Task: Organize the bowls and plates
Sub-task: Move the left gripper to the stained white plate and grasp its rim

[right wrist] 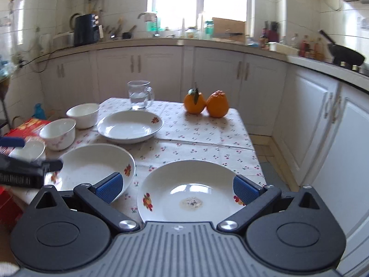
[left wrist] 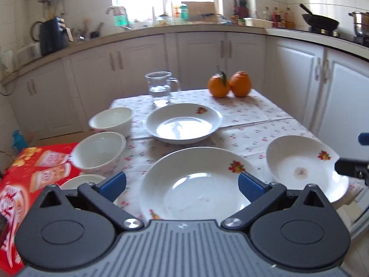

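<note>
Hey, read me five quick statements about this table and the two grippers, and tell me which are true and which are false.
1. Two oranges sit at the far end of the table. True.
2. The left gripper is shut on a bowl. False: its jaws are open, above a plate.
3. The glass mug holds some water. True.
4. The plates are stacked in one pile. False: three plates lie apart on the tablecloth.
5. The right gripper is open. True.
</note>
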A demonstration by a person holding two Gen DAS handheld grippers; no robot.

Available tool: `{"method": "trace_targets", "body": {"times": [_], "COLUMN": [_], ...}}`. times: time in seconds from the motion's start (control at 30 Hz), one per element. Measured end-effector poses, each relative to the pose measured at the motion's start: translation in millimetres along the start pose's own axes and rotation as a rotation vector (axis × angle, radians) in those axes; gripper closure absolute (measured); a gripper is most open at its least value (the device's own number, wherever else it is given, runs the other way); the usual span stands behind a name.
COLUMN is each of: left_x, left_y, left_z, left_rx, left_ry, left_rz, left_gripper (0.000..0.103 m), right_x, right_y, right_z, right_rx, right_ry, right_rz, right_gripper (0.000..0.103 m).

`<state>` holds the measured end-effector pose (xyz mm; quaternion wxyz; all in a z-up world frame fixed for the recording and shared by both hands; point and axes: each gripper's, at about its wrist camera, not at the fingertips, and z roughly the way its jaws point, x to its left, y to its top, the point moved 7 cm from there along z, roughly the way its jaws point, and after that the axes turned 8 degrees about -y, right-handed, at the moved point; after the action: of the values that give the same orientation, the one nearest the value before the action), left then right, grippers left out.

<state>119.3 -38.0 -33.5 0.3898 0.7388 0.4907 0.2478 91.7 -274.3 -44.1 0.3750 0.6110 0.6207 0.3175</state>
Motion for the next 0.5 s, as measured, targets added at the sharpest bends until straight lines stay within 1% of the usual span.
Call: {"method": "trace_targets", "body": {"times": [0.1,0.2,0.37,0.5], "left_x": [-9,-22,-49,-69], "left_y": [9,18,31,38], "left_z": [13,27,51,74], "left_rx": [0.018,0.023,0.048,0.101], "left_ry": [-0.079,-0.118,-0.200,-0.272], "left_rz": [0.020,0.065,0.137,0.171], "left_gripper": [0.001,0.001,0.001,0.001], "right_x": [-16,-25,-32,-35], "right_y": [-13,-31,-56,-67], "right_z": [4,13,29,42], "right_rx": [0.030,0.072,0.135,0.165], "right_ry": [0.017,0.008,0.045,0.083], "right_rz": [-0.007,-0.019,-0.030,-0.057], "right_gripper": [0.000,0.000,0.000,0.000]}}
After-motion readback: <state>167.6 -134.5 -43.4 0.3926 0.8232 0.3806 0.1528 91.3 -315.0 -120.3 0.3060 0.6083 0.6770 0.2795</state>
